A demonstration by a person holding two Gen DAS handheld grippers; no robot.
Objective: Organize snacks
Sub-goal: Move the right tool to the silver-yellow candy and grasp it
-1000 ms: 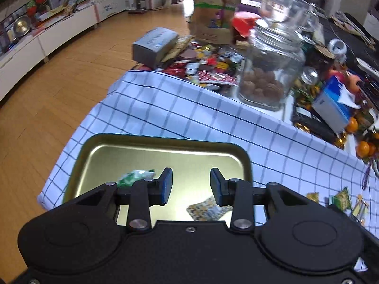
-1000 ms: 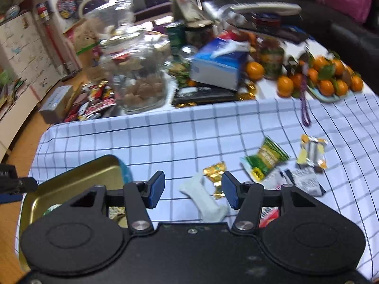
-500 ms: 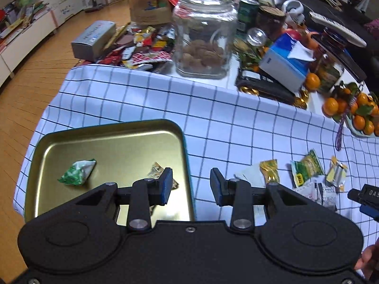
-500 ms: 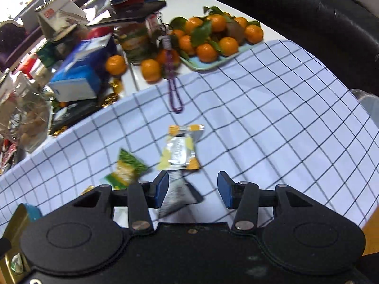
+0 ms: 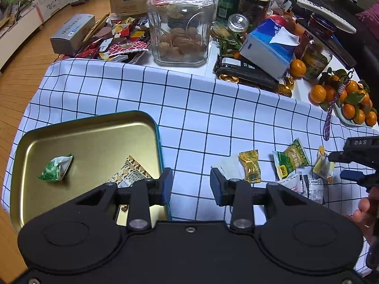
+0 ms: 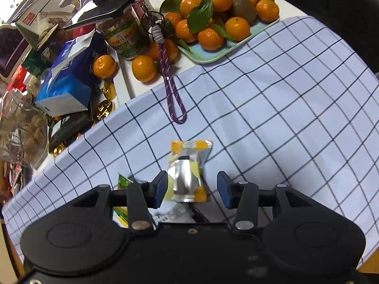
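Observation:
A gold tray (image 5: 90, 137) on the checked cloth holds a green snack (image 5: 55, 171) and a patterned packet (image 5: 131, 174). My left gripper (image 5: 190, 187) hangs open and empty over the tray's right edge. To its right lie a white packet (image 5: 231, 168), a gold candy (image 5: 250, 169), a green packet (image 5: 290, 162) and a yellow and silver packet (image 5: 323, 165). My right gripper (image 6: 190, 189) is low over that yellow and silver packet (image 6: 187, 172). The packet sits between the open jaws near the left pad, with a gap to the right pad. The right gripper (image 5: 341, 165) also shows in the left wrist view.
Behind the cloth stand a glass jar (image 5: 181, 21), a blue tissue box (image 5: 265, 47), cans and a heap of wrappers (image 5: 118, 40). A plate of tangerines (image 6: 213, 23) and a purple cord (image 6: 170, 87) lie beyond the right gripper. A hand (image 5: 364, 213) shows at the right.
My left gripper swung right from over the tray's middle to its right edge. My right gripper moved right from the white packet to the yellow and silver one, and its jaws narrowed a little.

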